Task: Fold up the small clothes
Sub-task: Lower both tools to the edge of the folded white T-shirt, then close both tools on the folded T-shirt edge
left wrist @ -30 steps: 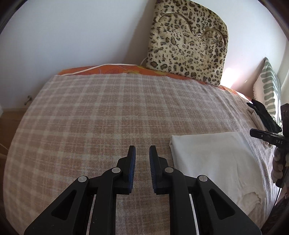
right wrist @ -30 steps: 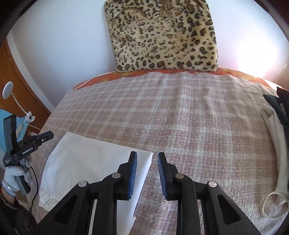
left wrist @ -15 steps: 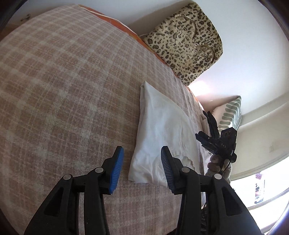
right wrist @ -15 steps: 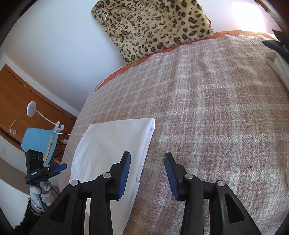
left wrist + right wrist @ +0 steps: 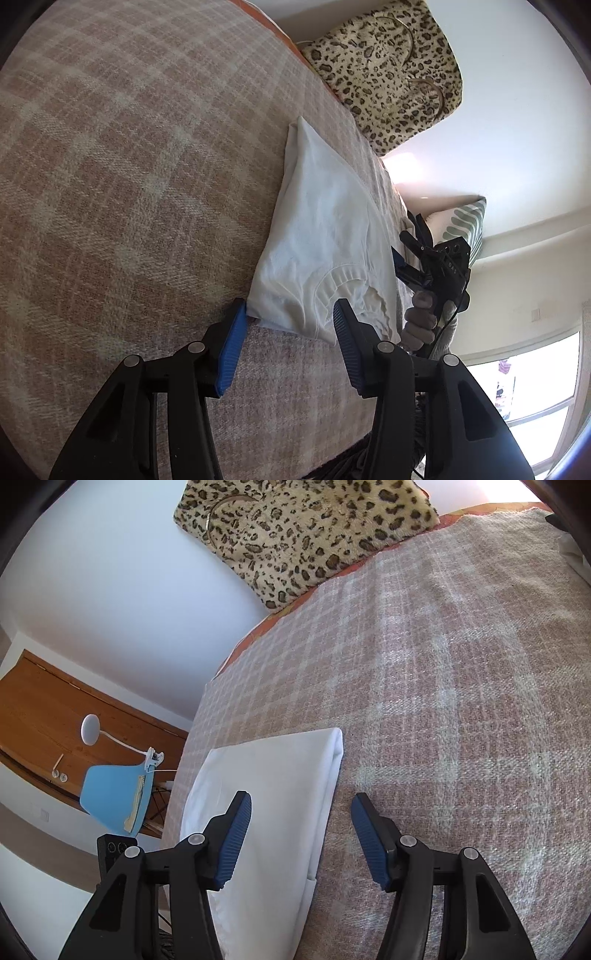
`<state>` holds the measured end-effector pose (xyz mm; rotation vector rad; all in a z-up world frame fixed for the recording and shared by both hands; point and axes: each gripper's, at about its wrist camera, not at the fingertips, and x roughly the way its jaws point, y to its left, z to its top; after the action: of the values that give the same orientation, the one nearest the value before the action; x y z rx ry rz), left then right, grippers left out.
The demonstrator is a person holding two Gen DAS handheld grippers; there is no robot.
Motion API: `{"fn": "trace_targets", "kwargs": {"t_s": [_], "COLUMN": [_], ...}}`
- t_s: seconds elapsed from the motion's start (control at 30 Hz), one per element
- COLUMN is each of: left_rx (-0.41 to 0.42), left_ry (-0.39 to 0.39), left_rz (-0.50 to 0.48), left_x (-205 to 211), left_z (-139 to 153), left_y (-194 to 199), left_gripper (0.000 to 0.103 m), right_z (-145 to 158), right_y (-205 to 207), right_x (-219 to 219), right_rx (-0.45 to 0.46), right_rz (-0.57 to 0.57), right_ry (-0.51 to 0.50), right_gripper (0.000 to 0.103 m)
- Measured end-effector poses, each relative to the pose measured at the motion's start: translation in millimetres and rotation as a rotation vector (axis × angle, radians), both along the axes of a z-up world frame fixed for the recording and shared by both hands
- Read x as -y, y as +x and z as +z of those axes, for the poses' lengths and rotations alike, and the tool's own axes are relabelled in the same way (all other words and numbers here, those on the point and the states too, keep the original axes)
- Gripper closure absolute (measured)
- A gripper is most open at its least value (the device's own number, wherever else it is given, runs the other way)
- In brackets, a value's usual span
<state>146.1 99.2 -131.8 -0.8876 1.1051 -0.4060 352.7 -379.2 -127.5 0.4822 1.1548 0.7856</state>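
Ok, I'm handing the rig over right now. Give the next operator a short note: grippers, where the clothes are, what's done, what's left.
Left gripper: open, empty, its fingers straddling the near corner of the white garment.
Right gripper: open, empty, over the garment's folded edge.
The garment lies flat on the plaid blanket, already folded lengthwise, collar end towards the left gripper.
More clothes sit at the far right edge of the bed.
Left: likely close both grippers on this end and fold it across, then take the next piece.
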Motion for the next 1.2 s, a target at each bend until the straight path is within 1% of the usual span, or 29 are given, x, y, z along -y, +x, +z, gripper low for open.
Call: {"fn": "trace_targets", "kwargs": {"t_s": [0.07,0.2,0.27,0.37,0.5,0.53,0.63,0.7,0.77,0.8,0.83,0.87,0.97,1.07,1.1,1.2], "left_rx": [0.006,0.042,0.041,0.041,0.062,0.063,0.061,0.057,0.060,0.068,0.080,0.099,0.155,0.218,0.234,0.266], "left_ry": [-0.002,0.010,0.002,-0.006,0.020,0.024,0.025,0.042,0.081,0.106,0.143,0.185,0.310,0.449,0.481,0.537], "left_rz": [-0.013,-0.030,-0.032,-0.031,-0.052,-0.057,-0.042,-0.049,-0.062,-0.067,-0.071,-0.082,-0.123,-0.176,-0.185,-0.200], "left_x": [2,7,8,10,18,20,22,27,34,37,40,44,60,78,82,89], "left_z": [0,1,1,1,4,4,4,5,5,6,8,11,23,31,33,37], "left_y": [1,2,4,6,11,13,15,16,17,17,17,17,15,13,11,9], "left_gripper": [0.057,0.057,0.057,0.057,0.057,0.059,0.059,0.065,0.081,0.083,0.084,0.085,0.087,0.088,0.088,0.089], "right_z": [-2,-4,-4,-6,-7,-7,-8,-8,-9,-9,-9,-9,-8,-1,2,11], "right_y": [3,7,8,9,10,10,11,11,11,11,11,12,11,8,7,4], "right_x": [-3,-11,-15,-22,-29,-30,-33,-34,-35,-35,-35,-35,-36,-42,-44,-47], "right_rx": [-0.007,-0.007,-0.003,-0.006,-0.002,-0.003,-0.009,-0.010,-0.009,-0.010,-0.012,-0.012,-0.004,0.045,0.062,0.100], "right_rz": [0.003,0.017,0.022,0.030,0.038,0.038,0.033,0.030,0.029,0.024,0.019,0.014,0.010,0.025,0.028,0.026], "right_ry": [0.012,0.022,0.021,0.030,0.039,0.040,0.045,0.047,0.042,0.039,0.035,0.028,-0.001,-0.052,-0.066,-0.078], "right_gripper": [0.047,0.051,0.055,0.059,0.061,0.063,0.065,0.066,0.071,0.072,0.076,0.082,0.094,0.097,0.097,0.098]}}
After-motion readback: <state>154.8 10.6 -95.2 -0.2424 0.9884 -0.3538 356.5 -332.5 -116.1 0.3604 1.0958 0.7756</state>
